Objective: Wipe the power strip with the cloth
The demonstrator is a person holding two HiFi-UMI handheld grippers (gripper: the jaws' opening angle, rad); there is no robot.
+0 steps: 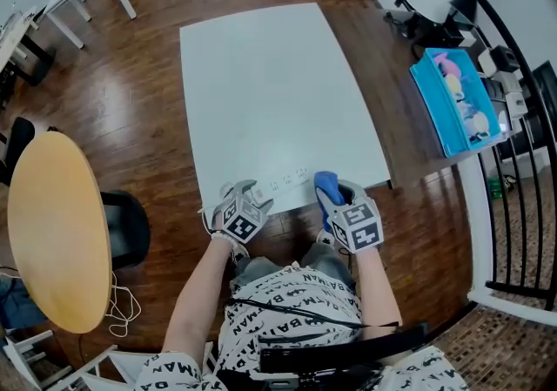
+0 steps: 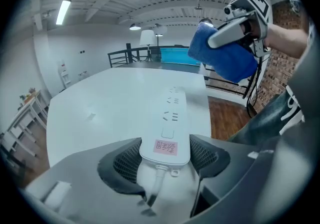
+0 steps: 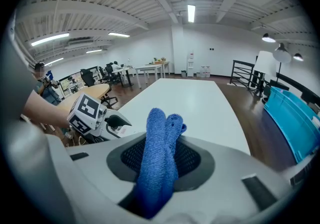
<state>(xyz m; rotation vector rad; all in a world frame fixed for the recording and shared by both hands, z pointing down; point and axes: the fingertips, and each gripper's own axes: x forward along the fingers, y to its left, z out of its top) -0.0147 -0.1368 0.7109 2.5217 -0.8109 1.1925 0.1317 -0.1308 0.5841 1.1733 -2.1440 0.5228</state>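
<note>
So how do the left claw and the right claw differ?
The left claw stands wide around the white power strip's cord end; the right claw is pinched narrow on the blue cloth. The left claw sits low at the table; the right claw is raised above the strip. Both have something between their pads.

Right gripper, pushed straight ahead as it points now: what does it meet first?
Likely nothing soon. The right gripper, shut on the cloth, points along the white table toward its far end; the power strip and left gripper sit to its left. Height over it is unclear.
</note>
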